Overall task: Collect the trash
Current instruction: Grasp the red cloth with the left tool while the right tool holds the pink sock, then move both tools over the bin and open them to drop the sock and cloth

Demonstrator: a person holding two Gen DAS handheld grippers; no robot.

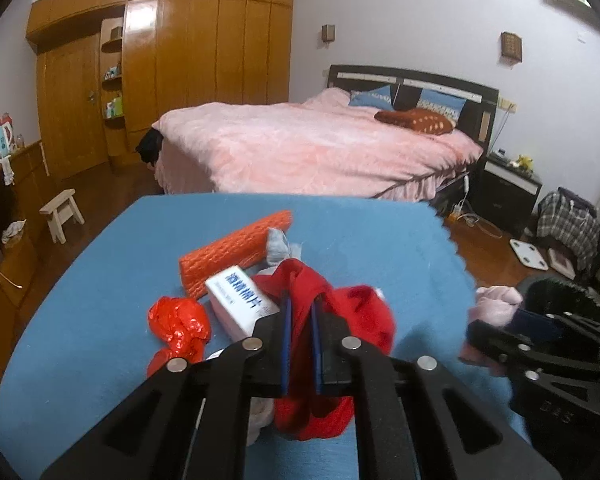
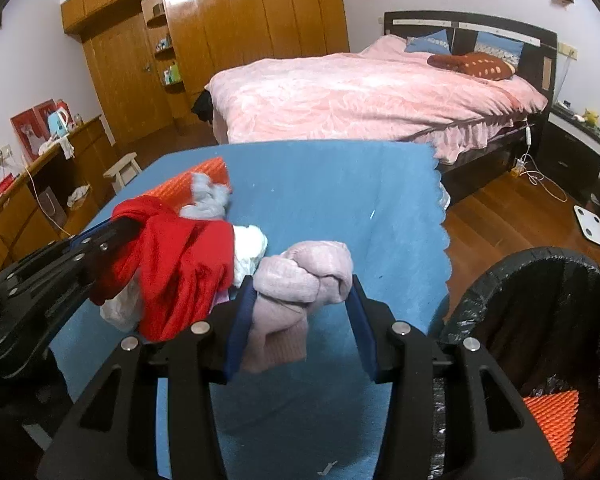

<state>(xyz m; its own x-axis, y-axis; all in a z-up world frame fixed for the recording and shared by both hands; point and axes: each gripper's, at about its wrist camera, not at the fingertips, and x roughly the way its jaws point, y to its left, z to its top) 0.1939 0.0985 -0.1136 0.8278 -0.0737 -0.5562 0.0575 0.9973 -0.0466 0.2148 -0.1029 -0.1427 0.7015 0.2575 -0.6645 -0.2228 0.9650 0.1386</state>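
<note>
Left wrist view: the left tool [image 1: 300,320] is pressed together on a red cloth [image 1: 332,320], which bunches around its blue pads above the blue counter [image 1: 100,300]. Only this view shows a white box [image 1: 240,304] and a crumpled red wrapper [image 1: 178,326] just left of the cloth, with an orange roll [image 1: 236,252] beyond them toward the far edge. The right tool [image 1: 540,340] shows at the counter's right edge, holding something pink.

Right wrist view: the right tool [image 2: 302,312] pinches a knotted pink cloth [image 2: 300,280] near the counter's right edge. Only here a bin [image 2: 540,320] with a black liner shows, standing on the floor beside that edge, with an orange piece [image 2: 552,420] inside. A grey wad [image 2: 210,196] lies by the roll.
</note>
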